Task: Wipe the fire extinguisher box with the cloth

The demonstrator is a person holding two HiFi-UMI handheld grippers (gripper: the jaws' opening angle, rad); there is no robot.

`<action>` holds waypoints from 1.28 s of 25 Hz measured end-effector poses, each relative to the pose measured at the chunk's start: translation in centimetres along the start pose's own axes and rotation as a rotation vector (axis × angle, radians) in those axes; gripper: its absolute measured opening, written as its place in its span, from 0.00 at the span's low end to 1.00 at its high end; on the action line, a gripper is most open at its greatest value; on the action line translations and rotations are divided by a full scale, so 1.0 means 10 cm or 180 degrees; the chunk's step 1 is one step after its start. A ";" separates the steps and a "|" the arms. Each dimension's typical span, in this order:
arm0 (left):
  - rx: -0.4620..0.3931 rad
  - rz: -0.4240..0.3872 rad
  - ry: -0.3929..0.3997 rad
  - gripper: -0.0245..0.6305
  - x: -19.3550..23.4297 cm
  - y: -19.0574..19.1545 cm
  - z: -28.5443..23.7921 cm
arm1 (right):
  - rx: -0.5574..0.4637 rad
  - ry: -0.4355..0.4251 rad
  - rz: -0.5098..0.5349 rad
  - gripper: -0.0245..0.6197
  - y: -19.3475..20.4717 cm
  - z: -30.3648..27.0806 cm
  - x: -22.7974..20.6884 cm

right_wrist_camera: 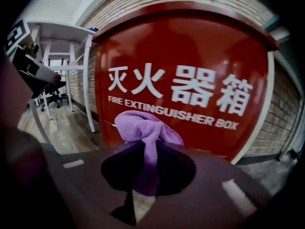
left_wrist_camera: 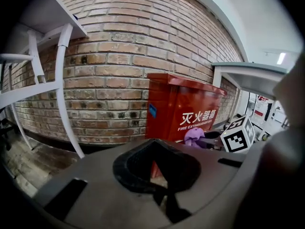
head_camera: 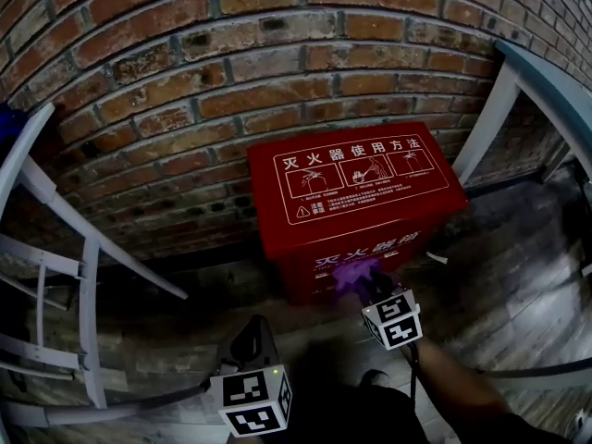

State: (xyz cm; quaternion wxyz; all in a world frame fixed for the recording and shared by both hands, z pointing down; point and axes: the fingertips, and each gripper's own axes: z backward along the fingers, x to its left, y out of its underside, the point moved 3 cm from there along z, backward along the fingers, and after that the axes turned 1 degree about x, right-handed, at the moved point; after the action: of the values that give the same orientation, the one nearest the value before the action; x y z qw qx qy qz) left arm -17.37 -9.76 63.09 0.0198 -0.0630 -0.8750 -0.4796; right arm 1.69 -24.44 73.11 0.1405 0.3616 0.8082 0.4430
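The red fire extinguisher box [head_camera: 356,192] stands on the floor against the brick wall, with white characters on its lid and front. My right gripper [head_camera: 368,285] is shut on a purple cloth [head_camera: 354,274] and holds it against the box's front face, near the top edge. In the right gripper view the cloth [right_wrist_camera: 145,128] bunches out of the jaws just below the white lettering on the box [right_wrist_camera: 190,56]. My left gripper [head_camera: 250,339] hangs lower left, away from the box, its jaws closed with nothing in them. From the left gripper view the box [left_wrist_camera: 176,109] and cloth [left_wrist_camera: 194,136] show ahead to the right.
A brick wall [head_camera: 185,91] runs behind the box. White metal table frames stand at the left [head_camera: 88,276] and right [head_camera: 490,109]. The floor [head_camera: 518,276] is dark wood planks. A shoe tip [head_camera: 373,377] shows below the grippers.
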 end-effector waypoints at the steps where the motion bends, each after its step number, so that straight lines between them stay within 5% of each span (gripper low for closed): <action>1: 0.0018 -0.0019 0.0053 0.05 -0.07 0.01 -0.05 | 0.0002 0.0135 -0.0015 0.13 0.07 0.04 -0.17; 8: 0.0091 -0.0157 0.0364 0.05 -0.51 0.03 -0.28 | 0.0063 0.0800 -0.0488 0.12 0.38 0.31 -1.17; 15: 0.0090 -0.0180 0.0403 0.05 -0.60 0.04 -0.39 | 0.0141 0.0979 -0.0692 0.12 0.65 0.16 -1.26; 23: 0.0140 -0.0107 0.0264 0.05 -0.36 0.20 -0.38 | 0.0119 0.0413 -0.0467 0.12 0.66 -0.22 -0.50; 32: 0.0104 0.0018 -0.0149 0.05 0.18 0.29 0.01 | 0.0085 -0.0541 -0.0319 0.12 0.43 -0.73 0.83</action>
State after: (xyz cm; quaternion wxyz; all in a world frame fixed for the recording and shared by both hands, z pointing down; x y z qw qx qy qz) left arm -18.82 -8.00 65.60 0.0016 -0.0764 -0.8828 -0.4635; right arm -6.13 -21.60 81.58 0.2257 0.3588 0.8163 0.3924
